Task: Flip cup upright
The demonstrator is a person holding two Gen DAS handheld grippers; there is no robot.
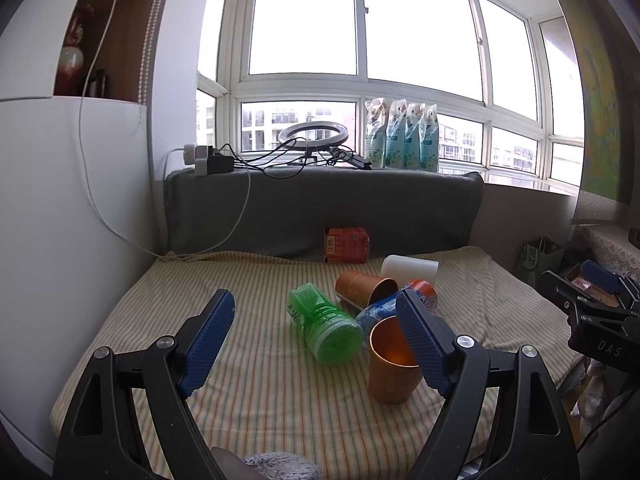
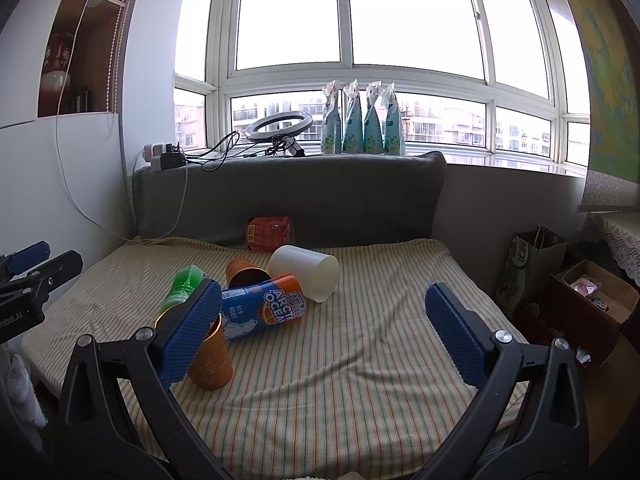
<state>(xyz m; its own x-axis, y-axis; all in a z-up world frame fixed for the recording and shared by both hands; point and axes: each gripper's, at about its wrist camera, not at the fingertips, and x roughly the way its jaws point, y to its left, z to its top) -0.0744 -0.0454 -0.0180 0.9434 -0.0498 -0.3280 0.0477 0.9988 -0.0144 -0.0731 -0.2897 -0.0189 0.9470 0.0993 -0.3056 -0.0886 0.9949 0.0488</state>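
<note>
An orange cup (image 1: 390,364) is standing upright on the striped bed (image 1: 248,360) — beside a toppled green bottle (image 1: 324,326). The left gripper (image 1: 316,340) and right gripper (image 2: 324,332) are both hovering spread wide — gripping nothing.

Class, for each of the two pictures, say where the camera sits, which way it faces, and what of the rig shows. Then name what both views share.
Left wrist: on the left gripper, open, facing the window across the striped bed; the right gripper shows at right.
Right wrist: on the right gripper, open, facing the same way; the left gripper shows at left.
Shared: the upright orange cup, the green bottle, the white cup.
</note>
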